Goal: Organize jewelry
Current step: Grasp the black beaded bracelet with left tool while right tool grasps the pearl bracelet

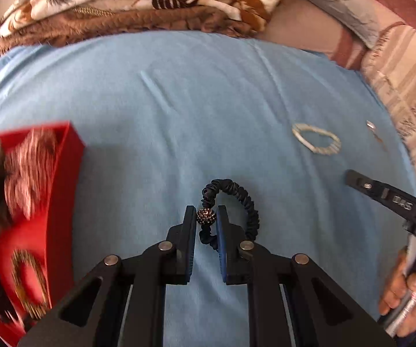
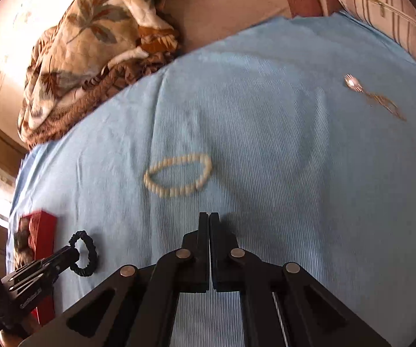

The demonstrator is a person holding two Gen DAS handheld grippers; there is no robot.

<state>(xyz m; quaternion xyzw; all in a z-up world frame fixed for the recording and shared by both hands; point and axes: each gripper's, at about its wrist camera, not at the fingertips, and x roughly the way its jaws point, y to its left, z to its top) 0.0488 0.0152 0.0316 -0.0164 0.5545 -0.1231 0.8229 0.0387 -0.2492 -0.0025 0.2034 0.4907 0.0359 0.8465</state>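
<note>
A black ruched band (image 1: 236,193) with a sparkly bead lies on the blue cloth (image 1: 179,101). My left gripper (image 1: 206,212) is shut on that bead, its pads pressing both sides; the right wrist view shows the same grip on the band (image 2: 92,248). My right gripper (image 2: 209,215) is shut with nothing in it, just short of a cream pearl bracelet (image 2: 179,175), which also shows in the left wrist view (image 1: 316,138). A thin gold chain with a shiny pendant (image 2: 375,98) lies at the far right. An open red box (image 1: 60,190) holding dark and gold pieces stands at the left.
A folded floral blanket (image 1: 121,5) and striped bedding (image 1: 395,66) border the cloth at the back and right. A person's hand (image 1: 404,289) grips the right tool's handle. The red box (image 2: 44,231) sits at the cloth's left edge.
</note>
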